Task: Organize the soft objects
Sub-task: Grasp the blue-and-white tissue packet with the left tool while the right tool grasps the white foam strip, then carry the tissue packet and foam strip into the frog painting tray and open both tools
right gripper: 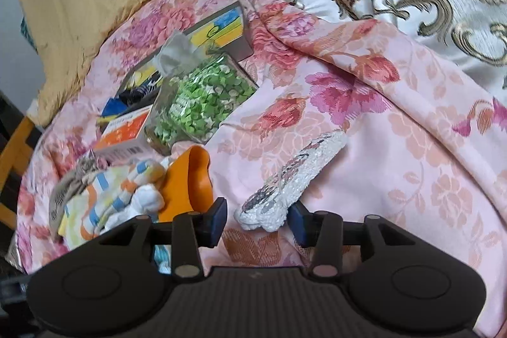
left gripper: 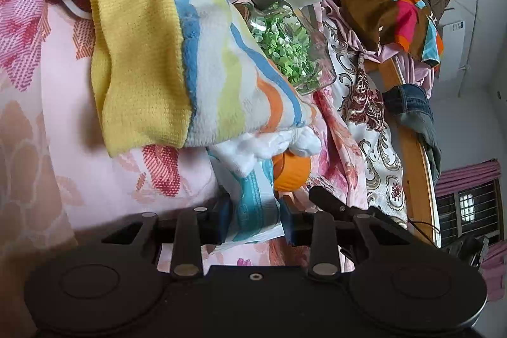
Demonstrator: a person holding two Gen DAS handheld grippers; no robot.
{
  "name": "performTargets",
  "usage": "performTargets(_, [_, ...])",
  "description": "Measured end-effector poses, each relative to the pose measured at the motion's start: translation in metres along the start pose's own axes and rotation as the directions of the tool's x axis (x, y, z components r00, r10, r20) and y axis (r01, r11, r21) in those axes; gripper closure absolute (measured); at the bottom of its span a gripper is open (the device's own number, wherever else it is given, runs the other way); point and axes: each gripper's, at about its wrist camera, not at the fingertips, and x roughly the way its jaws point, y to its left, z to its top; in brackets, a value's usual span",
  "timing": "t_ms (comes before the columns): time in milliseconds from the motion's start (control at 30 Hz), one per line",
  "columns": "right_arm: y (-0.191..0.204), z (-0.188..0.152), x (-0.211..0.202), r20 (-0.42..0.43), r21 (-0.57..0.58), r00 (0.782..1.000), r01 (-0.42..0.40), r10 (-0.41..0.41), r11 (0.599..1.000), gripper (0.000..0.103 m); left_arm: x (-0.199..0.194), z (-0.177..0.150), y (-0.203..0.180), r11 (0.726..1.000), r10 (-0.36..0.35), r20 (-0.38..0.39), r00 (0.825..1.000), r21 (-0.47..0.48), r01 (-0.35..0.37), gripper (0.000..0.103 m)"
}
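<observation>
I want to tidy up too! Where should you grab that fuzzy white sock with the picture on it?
Take the fuzzy white sock at its near, rounded end, coming from above with one pad on each side. It lies flat and slanted on the pink flowered bedspread, and that end is already between the right gripper jaws.

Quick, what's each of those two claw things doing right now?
Left gripper: closed on a white-and-teal packet.
Right gripper: a white sock lies between its pads; grip cannot be told.
</observation>
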Motion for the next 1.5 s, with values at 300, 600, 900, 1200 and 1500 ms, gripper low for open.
performTargets(300, [-0.006,0.000,-0.003,0.036,0.034,0.999,0.025,-0.026,0.999,0.080,-0.004,-0.008,-0.005,1.000,0.006,-0.012,1.000,0.027,-0.005,0.070])
performTargets(600, [0.009,-0.003,-0.006,0.072,-0.074,0.996,0.054,-0.049,0.996,0.088,-0.013,-0.016,-0.015,0.996,0.020,-0.021,1.000,0.086,-0.018,0.070])
performTargets(900, [0.025,-0.007,-0.014,0.127,-0.182,0.992,0.050,-0.027,0.982,0.089,-0.019,-0.030,-0.034,0.973,0.024,-0.017,1.000,0.232,-0.019,0.070])
performTargets(1200, [0.044,-0.014,-0.027,0.204,-0.302,0.978,0.022,0.042,0.953,0.089,-0.032,-0.037,-0.046,0.950,0.000,0.043,0.999,0.312,-0.014,0.070])
performTargets(1500, [0.051,-0.015,-0.042,0.277,-0.344,0.956,0.000,0.101,0.939,0.089,-0.048,-0.037,-0.064,0.910,-0.067,0.146,0.987,0.415,0.000,0.070])
